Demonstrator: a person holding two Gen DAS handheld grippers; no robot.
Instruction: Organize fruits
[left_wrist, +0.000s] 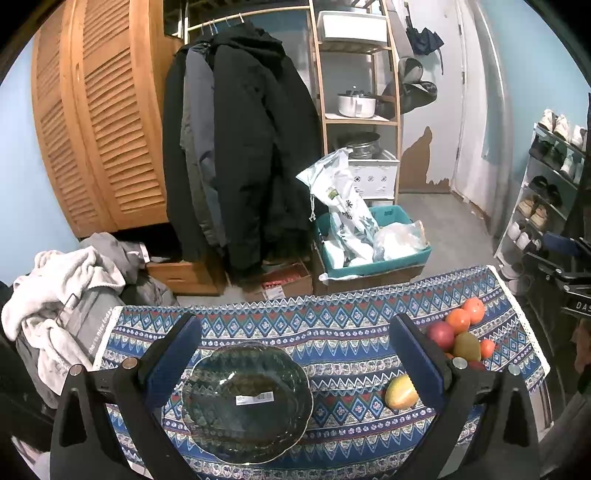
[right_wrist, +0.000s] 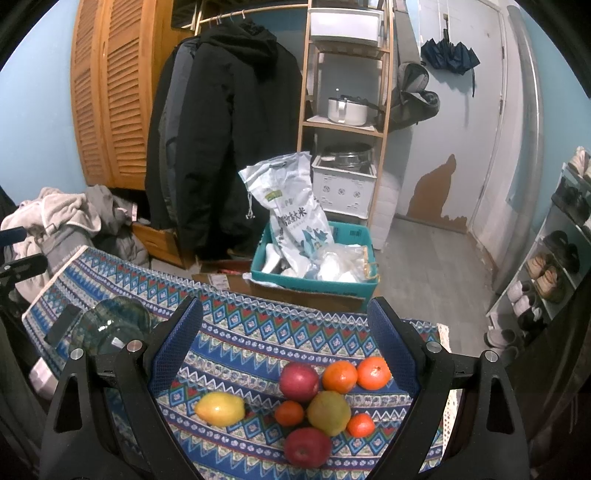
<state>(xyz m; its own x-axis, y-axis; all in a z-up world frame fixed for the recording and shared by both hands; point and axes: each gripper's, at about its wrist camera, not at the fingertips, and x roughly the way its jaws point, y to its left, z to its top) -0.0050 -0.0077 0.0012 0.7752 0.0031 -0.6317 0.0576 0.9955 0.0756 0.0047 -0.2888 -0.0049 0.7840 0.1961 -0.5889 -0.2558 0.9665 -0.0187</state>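
Note:
A dark green glass bowl (left_wrist: 246, 402) with a barcode sticker sits empty on the patterned tablecloth (left_wrist: 332, 332), and my open left gripper (left_wrist: 295, 325) hangs above it. A yellow lemon (left_wrist: 401, 392) lies just right of the bowl. In the right wrist view my open right gripper (right_wrist: 286, 314) hovers over a cluster of fruit: the lemon (right_wrist: 220, 408), two red apples (right_wrist: 299, 381) (right_wrist: 307, 446), a green-yellow fruit (right_wrist: 328, 412) and several oranges (right_wrist: 373, 373). The bowl (right_wrist: 110, 326) shows at the left there.
Beyond the table's far edge a teal crate (right_wrist: 314, 280) holds bags on a cardboard box. Dark coats (left_wrist: 236, 147) hang behind, a pile of laundry (left_wrist: 66, 295) lies left, and a shoe rack (right_wrist: 546, 266) stands right. A wooden shelf (left_wrist: 358, 110) carries pots.

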